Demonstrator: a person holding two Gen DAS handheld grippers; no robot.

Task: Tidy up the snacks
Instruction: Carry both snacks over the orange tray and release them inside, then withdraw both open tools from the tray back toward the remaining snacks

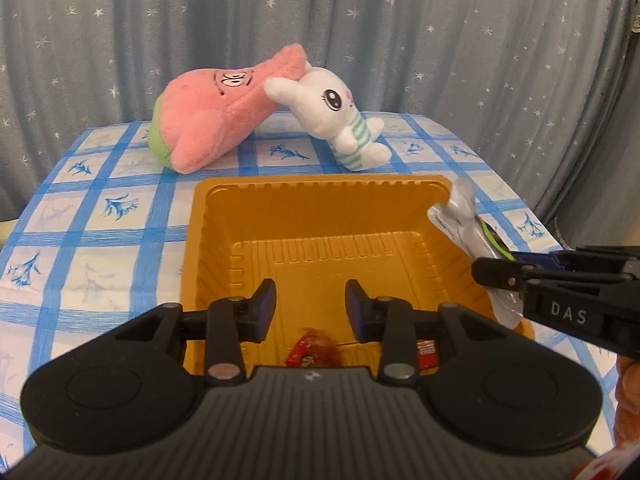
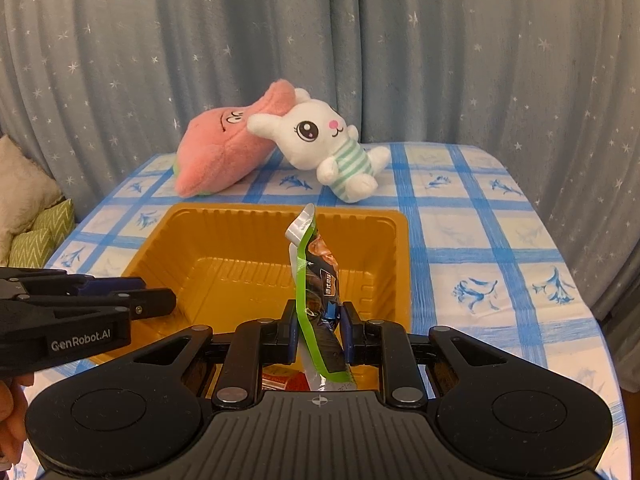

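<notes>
Right gripper (image 2: 318,322) fingers clench a green snack packet (image 2: 316,280) above the orange tray (image 2: 400,264); left gripper (image 1: 311,304) fingers released, empty

Home: starry curtain (image 2: 440,60), plush toys (image 2: 320,140), checked tablecloth (image 2: 480,240).

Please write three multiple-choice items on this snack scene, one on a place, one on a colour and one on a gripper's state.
1. Where do the small red-wrapped candies lie?
A. inside the yellow plastic tray, at its near end
B. on the blue checked tablecloth
C. beside the white plush rabbit

2. What colour edges the long snack packet?
A. purple
B. green
C. orange

3. How is the left gripper?
A. shut on a candy
B. shut on the packet
C. open, holding nothing

Answers: 1 A, they show on the tray floor between its walls; 2 B, a green strip runs along it; 3 C, its fingers stand apart, while the right gripper clamps the packet.
</notes>
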